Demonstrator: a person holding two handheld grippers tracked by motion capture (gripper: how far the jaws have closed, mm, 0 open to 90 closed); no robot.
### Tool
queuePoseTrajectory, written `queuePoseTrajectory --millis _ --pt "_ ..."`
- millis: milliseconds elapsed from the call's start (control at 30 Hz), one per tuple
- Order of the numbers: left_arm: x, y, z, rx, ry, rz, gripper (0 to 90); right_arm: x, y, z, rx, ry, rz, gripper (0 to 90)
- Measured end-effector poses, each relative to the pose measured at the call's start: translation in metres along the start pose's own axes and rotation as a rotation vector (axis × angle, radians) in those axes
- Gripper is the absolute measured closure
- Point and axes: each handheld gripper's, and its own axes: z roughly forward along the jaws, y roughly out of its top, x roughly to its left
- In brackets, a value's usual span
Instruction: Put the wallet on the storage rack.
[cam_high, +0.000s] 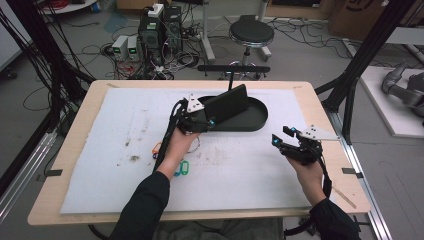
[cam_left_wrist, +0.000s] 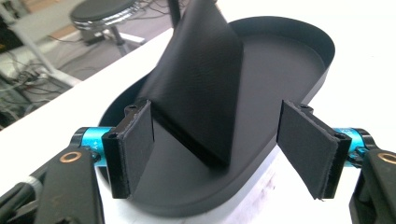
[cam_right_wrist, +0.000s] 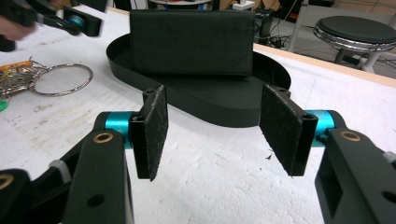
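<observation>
Fingers on your left gripper (cam_left_wrist: 215, 149) stand spread wide and grasp nothing; the black wallet (cam_left_wrist: 198, 88) sits between them, with a clear gap to the right pad and the left pad just beside its near edge, so whether that pad brushes it is hard to say. Your right gripper (cam_right_wrist: 224, 135) is likewise released, its fingers parted over bare bench (cam_right_wrist: 210, 186) on the right, well apart from the tray. The wallet stands propped in the black oval tray (cam_high: 257, 117) at the far middle of the bench, leaning on edge rather than lying flat, its upper edge rising above the far rim. That lean is the risk: a nudge from your left fingers as you draw away could tip it flat, or flip it over the rim onto the bench, and a pad catching the tray's near wall could drag the light tray along the white mat. Pull the left gripper straight back, not sideways. In the high view your left hand (cam_high: 182, 142) covers the key ring (cam_right_wrist: 63, 79) and coloured tags (cam_high: 182, 167) on the near left, so their number is unclear. Black on black hides where the wallet's bottom edge meets the tray floor, and its top is cut off in the left gripper view.
</observation>
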Motion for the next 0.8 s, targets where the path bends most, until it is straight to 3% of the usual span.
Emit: queuePoseTrajectory --millis 333,400,433,467,600,667,800 --pt "0.000 -0.011 -0.049 -0.040 0.020 0.014 27.6 -0.002 0.000 0.000 -0.006 -0.006 0.008 43.0" --pt "0.001 -0.018 -0.069 -0.055 0.035 0.014 27.6 -0.003 0.000 0.000 -0.009 -0.010 0.014 42.6" --pt "0.001 -0.018 -0.069 -0.055 0.035 0.014 27.6 -0.003 0.000 0.000 -0.009 -0.010 0.014 42.6" --pt "0.002 -0.023 -0.083 -0.062 0.042 0.004 27.6 -0.004 0.000 -0.001 -0.012 -0.013 0.014 42.4" --pt "0.005 -0.037 -0.112 -0.076 0.065 -0.037 27.7 -0.004 0.000 -0.001 -0.007 -0.018 0.018 41.8" --pt "0.006 -0.041 -0.119 -0.078 0.070 -0.049 27.6 -0.004 0.000 -0.002 -0.004 -0.018 0.018 41.5" --pt "0.011 -0.064 -0.151 -0.089 0.102 -0.144 28.0 -0.003 -0.002 -0.005 -0.002 -0.029 0.013 41.5"
